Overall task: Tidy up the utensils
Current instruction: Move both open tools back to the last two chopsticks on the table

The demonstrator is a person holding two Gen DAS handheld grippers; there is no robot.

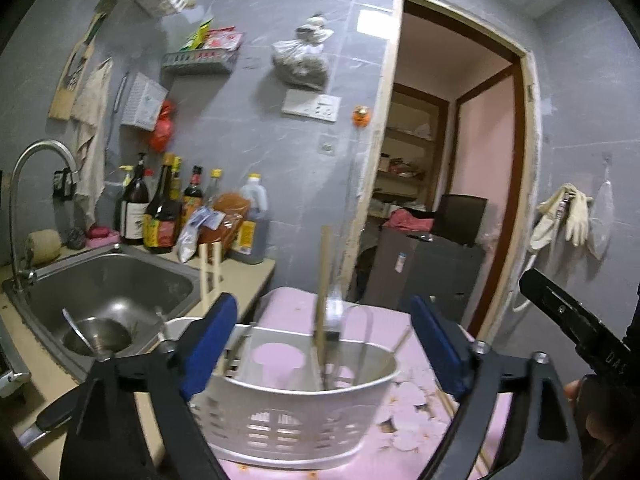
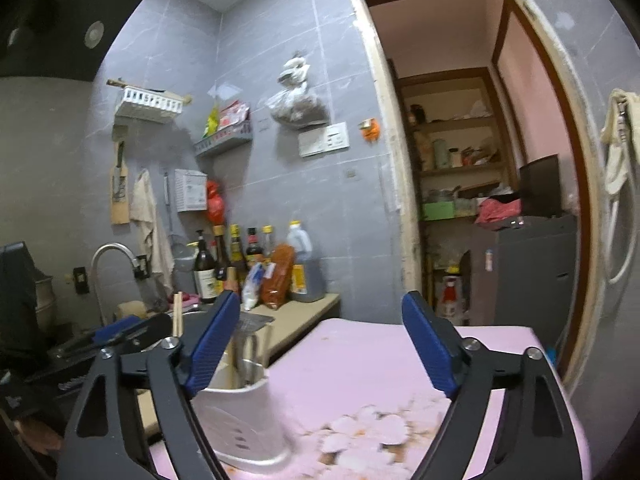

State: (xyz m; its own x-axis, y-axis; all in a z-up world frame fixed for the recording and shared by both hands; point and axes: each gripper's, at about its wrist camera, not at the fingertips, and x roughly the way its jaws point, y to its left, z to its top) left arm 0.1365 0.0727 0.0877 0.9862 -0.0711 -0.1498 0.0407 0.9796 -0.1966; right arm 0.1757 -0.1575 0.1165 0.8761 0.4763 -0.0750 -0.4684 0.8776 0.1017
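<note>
The left gripper [image 1: 324,344] stands wide open, its blue-padded fingers [image 1: 210,338] spread well apart and holding nothing. Between and just beyond them sits the white perforated plastic utensil holder [image 1: 304,412] on a pink flowered tablecloth [image 1: 404,392]. Inside the holder stand a long pale wooden chopstick [image 1: 323,280], upright and slightly blurred, and some metal utensils [image 1: 362,344] whose kind I cannot tell. Left of the left finger lies a stainless steel sink [image 1: 120,280] with a small steel bowl [image 1: 98,336] in it. Far to the right of the right finger shows part of the other black gripper.

The right gripper [image 2: 326,346] is also spread wide and empty, with bare pink cloth between its fingers [image 2: 428,344]. The white holder lies low beside its left finger, partly behind the pad, with the metal utensils rising from it. Beyond that finger, dark sauce bottles [image 2: 224,264] stand on the beige counter [image 2: 296,316].
</note>
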